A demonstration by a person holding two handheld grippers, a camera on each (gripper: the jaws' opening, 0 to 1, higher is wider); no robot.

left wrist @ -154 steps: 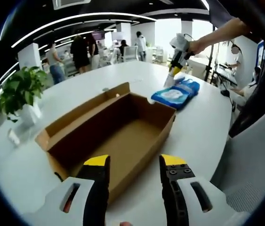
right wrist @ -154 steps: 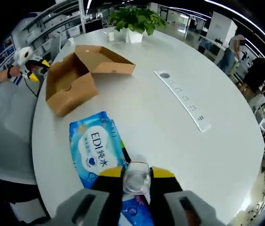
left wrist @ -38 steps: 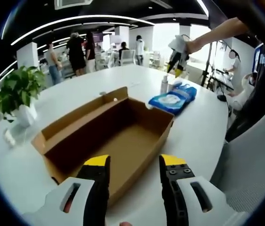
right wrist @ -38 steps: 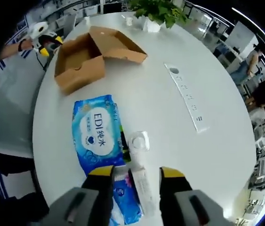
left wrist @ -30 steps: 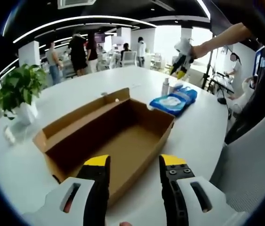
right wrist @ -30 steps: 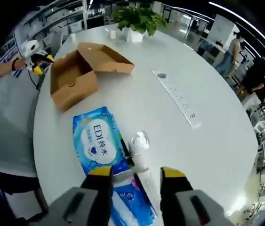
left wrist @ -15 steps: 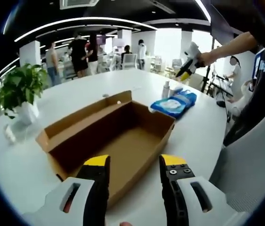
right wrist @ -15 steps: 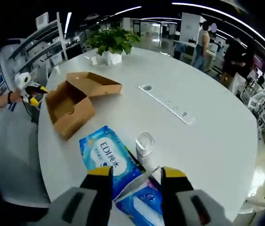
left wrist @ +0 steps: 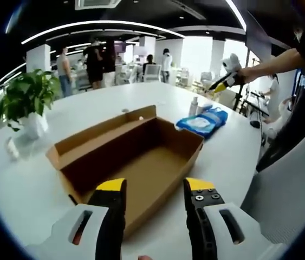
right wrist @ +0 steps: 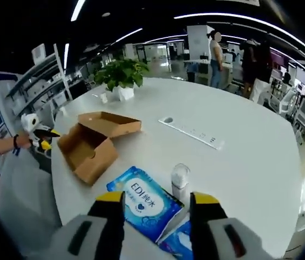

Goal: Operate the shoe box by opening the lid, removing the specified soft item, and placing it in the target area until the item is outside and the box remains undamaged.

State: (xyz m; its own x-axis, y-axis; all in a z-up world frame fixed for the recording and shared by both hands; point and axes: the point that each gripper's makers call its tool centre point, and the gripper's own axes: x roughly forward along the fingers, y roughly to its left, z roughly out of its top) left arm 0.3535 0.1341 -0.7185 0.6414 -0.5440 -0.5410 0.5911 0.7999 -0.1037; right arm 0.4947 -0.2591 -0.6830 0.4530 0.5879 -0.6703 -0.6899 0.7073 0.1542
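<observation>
The brown cardboard shoe box (left wrist: 141, 157) lies open on the white table, lid (left wrist: 101, 132) folded back, with nothing inside that I can see. My left gripper (left wrist: 155, 187) hangs open just in front of its near corner. A blue pack of wipes (left wrist: 202, 120) lies beyond the box, with a small clear bottle (left wrist: 194, 105) beside it. My right gripper (right wrist: 156, 199) is open above the wipes pack (right wrist: 147, 203) and the upright bottle (right wrist: 180, 180), holding nothing. In the right gripper view the box (right wrist: 87, 147) is farther left, with the left gripper (right wrist: 44, 138) beside it. The right gripper (left wrist: 216, 88) is raised at upper right in the left gripper view.
A second blue pack (right wrist: 178, 242) lies under my right jaw. A white power strip (right wrist: 193, 133) crosses the table (right wrist: 239, 179). A potted plant (left wrist: 25, 100) stands at the far left edge. A white chair (left wrist: 290, 189) sits at the right. People stand in the background.
The right gripper, earlier shut on the bottle, has let it go and lifted away, tilting up; the bottle stands by the wipes. The left gripper has barely moved.
</observation>
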